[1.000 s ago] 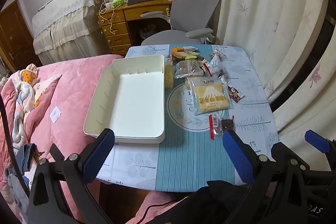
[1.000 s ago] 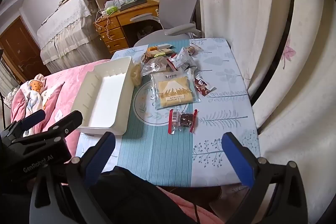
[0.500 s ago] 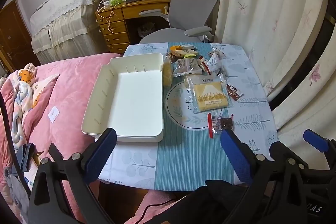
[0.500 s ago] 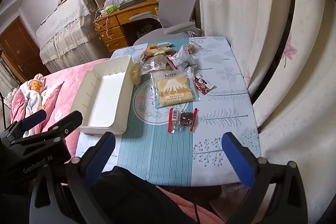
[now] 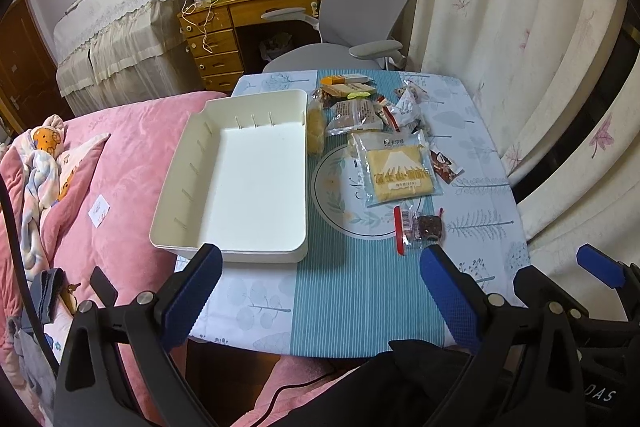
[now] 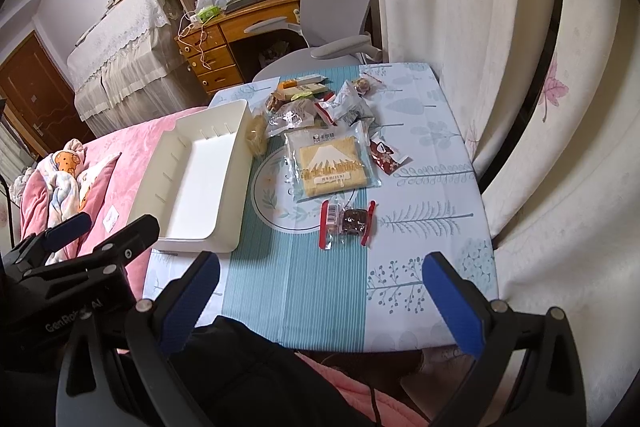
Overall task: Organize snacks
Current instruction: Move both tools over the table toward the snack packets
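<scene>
- We are holding both grippers back at the near table edge: left gripper [image 5: 320,291] and right gripper [image 6: 320,303] both spread wide, nothing between the pads.
- White tray [image 5: 180,183] is sitting left of centre in the left wrist view, bare inside, slotted walls, hanging partly off the table [image 5: 344,291] toward the pink bedding [image 5: 132,155].
- Snacks are all lying loose to the right of the tray. Nearest us: small red-edged packet [image 6: 347,221] with a dark cake inside. Just behind it: flat Fuji-print cake bag [image 6: 332,163]. The rest are piling up at the far end.
- Judgement: we are opening the task, nothing is sorted yet. The red-edged packet looks like the sensible first pick.
- For a clean grab we are suggesting coming down on it across the short side and pinching the cake body, not the slippery film end; the film may slide.
- The right wrist view is showing that packet whole, between its own fingers; the left wrist view is partly hiding it behind a blue pad [image 5: 448,299].
- The left wrist view is showing the tray floor squarely; the right is seeing it obliquely.
</scene>
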`<state>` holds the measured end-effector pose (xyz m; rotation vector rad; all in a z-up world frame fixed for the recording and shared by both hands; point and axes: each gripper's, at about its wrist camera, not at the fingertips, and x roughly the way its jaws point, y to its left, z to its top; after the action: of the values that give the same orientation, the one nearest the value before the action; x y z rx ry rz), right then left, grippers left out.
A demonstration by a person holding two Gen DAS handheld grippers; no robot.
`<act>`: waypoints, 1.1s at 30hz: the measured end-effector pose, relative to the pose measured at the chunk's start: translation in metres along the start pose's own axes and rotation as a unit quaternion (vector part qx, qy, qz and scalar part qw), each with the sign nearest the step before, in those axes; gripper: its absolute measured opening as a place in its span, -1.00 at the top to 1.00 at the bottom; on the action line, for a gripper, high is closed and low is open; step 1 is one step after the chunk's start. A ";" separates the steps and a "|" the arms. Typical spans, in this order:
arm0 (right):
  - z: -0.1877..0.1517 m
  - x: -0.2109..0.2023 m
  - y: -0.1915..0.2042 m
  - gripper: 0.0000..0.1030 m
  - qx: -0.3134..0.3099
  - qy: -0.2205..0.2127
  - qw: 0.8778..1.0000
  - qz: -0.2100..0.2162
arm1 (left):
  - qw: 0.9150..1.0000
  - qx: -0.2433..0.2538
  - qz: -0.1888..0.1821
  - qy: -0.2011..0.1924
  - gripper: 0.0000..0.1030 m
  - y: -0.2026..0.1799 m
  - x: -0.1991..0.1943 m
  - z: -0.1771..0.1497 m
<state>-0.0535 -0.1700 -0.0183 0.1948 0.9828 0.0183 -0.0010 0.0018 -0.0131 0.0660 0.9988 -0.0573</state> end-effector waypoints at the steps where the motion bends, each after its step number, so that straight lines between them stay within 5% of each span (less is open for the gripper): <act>1: -0.002 0.000 0.001 -0.97 0.000 0.001 1.000 0.000 | 1.000 0.000 0.000 0.002 -0.92 0.000 0.000 -0.001; 18: 0.001 0.005 -0.005 -0.97 0.001 0.032 0.999 -0.006 | 1.000 -0.008 -0.023 0.018 -0.88 0.000 0.008 -0.003; 33: 0.008 0.002 -0.013 -0.97 0.016 0.012 1.000 -0.021 | 0.999 0.004 -0.052 -0.004 -0.86 -0.002 0.008 0.013</act>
<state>-0.0464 -0.1835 -0.0177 0.2035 1.0112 -0.0333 0.0138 -0.0011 -0.0127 0.0213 0.9926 -0.1566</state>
